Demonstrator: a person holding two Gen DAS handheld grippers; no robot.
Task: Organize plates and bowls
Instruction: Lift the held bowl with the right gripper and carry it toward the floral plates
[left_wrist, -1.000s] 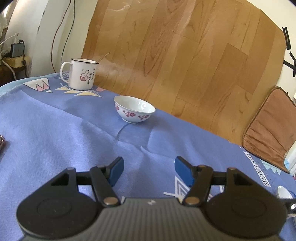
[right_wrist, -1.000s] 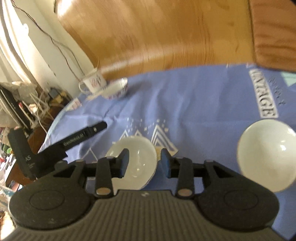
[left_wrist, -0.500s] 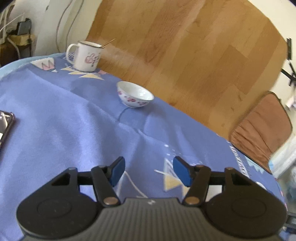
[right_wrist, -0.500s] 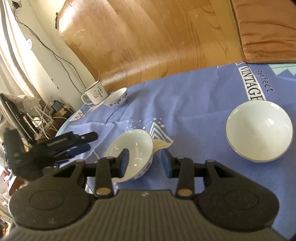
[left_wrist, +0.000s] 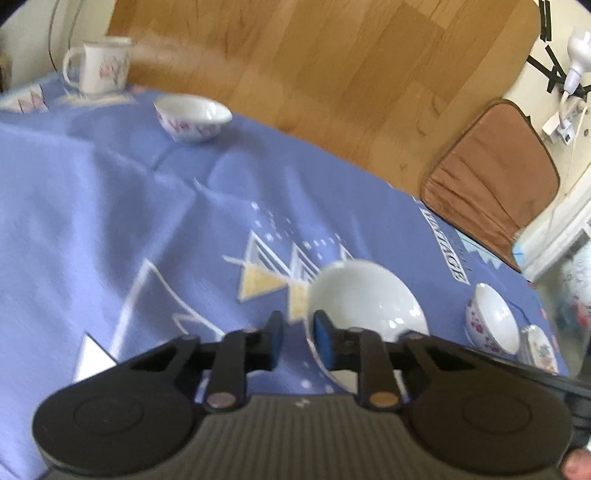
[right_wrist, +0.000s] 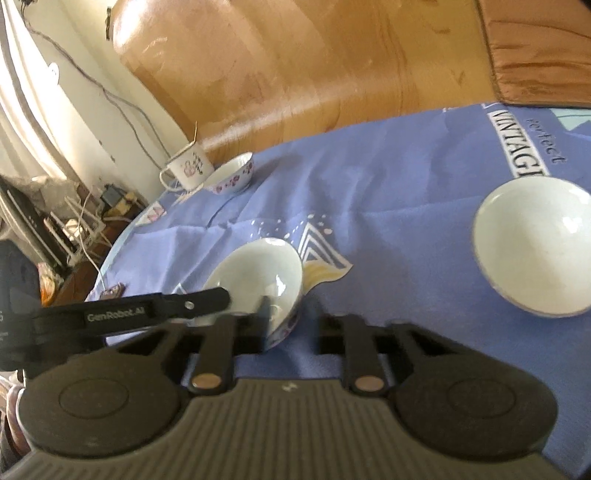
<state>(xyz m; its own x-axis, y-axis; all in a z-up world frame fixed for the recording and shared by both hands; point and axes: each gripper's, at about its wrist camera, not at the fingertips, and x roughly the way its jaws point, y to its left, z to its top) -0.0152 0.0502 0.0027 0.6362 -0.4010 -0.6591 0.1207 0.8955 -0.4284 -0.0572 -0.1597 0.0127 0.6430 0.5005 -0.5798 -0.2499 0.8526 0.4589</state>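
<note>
A white flowered bowl sits tilted on the blue tablecloth. My left gripper has its jaws narrowed around the bowl's near rim, one finger inside and one outside. In the right wrist view the same bowl lies between my right gripper's jaws, with the left finger inside the rim. The left gripper's arm reaches in from the left. A plain white bowl sits to the right. A small flowered bowl stands far back.
A white mug with a spoon stands at the far table edge beside the small bowl. Another flowered bowl and a small dish sit at the right edge. A cushioned chair is beyond the table. Wooden floor lies behind.
My left gripper has swung right and closed in on the rim of the tilted bowl. My right gripper's jaws have widened around that bowl's other side.
</note>
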